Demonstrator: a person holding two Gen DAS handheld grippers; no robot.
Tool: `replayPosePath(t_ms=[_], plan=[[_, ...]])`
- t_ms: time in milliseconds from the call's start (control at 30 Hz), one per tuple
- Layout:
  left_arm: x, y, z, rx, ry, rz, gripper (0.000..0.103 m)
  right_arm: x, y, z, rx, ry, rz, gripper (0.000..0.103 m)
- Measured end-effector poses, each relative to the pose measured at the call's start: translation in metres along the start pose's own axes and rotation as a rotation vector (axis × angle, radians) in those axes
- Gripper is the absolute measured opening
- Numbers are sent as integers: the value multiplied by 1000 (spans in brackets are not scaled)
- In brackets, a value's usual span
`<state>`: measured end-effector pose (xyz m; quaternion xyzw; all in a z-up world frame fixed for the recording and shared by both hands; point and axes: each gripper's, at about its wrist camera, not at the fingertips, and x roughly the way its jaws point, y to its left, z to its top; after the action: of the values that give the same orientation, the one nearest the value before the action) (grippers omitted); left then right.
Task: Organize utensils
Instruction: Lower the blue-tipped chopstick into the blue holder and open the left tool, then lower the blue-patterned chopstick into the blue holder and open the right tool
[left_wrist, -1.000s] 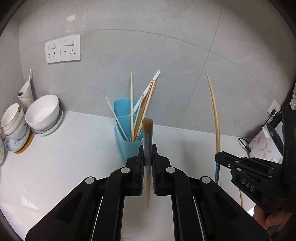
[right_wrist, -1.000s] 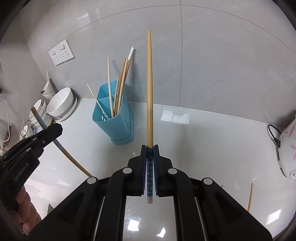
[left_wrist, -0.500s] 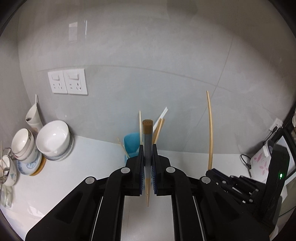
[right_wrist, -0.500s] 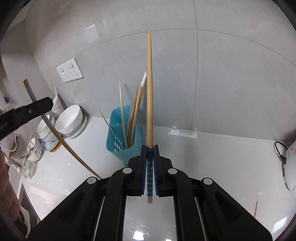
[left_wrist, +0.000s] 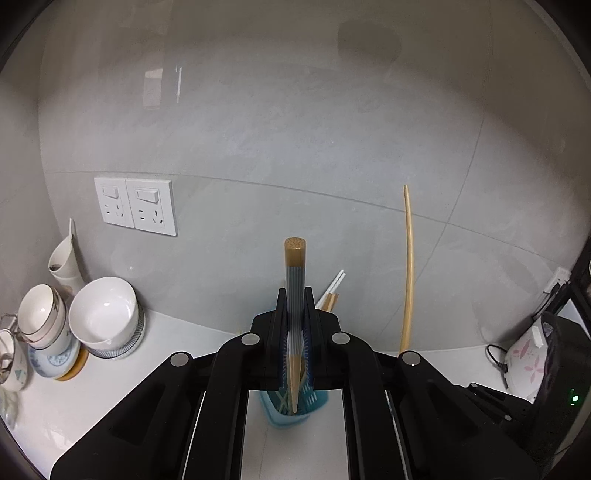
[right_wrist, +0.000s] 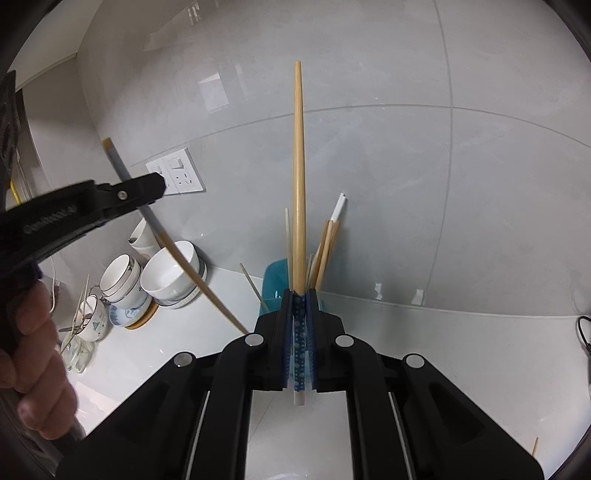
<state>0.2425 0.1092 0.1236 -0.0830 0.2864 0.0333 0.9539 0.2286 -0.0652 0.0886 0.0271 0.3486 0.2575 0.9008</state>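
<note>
Landmark: blue holder (right_wrist: 275, 284), upright on the white counter (right_wrist: 424, 350) near the tiled wall.
Left gripper (left_wrist: 294, 314): jaws pinched tight on a grey-striped chopstick (left_wrist: 294, 284), brown cap end up, tapered tip pointing down over the holder's mouth.
Right gripper (right_wrist: 300, 314): jaws clamped on a blue-dotted chopstick (right_wrist: 299, 206), plain wooden length rising well above the holder, white butt end poking out below the jaws.
Step in hand: my guess, carrying both sticks to the holder; neither is in yet.
Next move: lower each tip into the open top without knocking the leaning sticks, then let go.
Holder contents: several wooden and white chopsticks (right_wrist: 327, 247), fanned against its rim.
Left of holder: stacked white bowls (left_wrist: 105, 317) and cups on plates; appear empty.
Stray: one stick (right_wrist: 534, 446) on the counter, well right of the holder.
</note>
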Motion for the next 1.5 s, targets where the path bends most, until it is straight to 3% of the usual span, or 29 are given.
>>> replayPosePath(t_ms=[367, 467, 533, 867, 1000, 1233, 1500], plan=[[54, 14, -25, -16, 54, 6, 7, 25, -4, -3, -4, 34, 11, 6], [63, 18, -31, -9, 78, 11, 12, 31, -6, -4, -4, 47, 12, 6], [65, 22, -35, -6, 88, 25, 38, 36, -8, -5, -1, 53, 16, 7], [57, 65, -51, -44, 117, 112, 92, 65, -10, -6, -8, 17, 67, 7], [58, 78, -61, -46, 132, 139, 97, 78, -6, -5, -16, -1, 83, 7], [67, 91, -75, -55, 173, 151, 97, 100, 5, -10, -67, -20, 93, 7], [79, 101, -84, -75, 215, 150, 97, 130, 8, -20, -75, 21, 91, 7]])
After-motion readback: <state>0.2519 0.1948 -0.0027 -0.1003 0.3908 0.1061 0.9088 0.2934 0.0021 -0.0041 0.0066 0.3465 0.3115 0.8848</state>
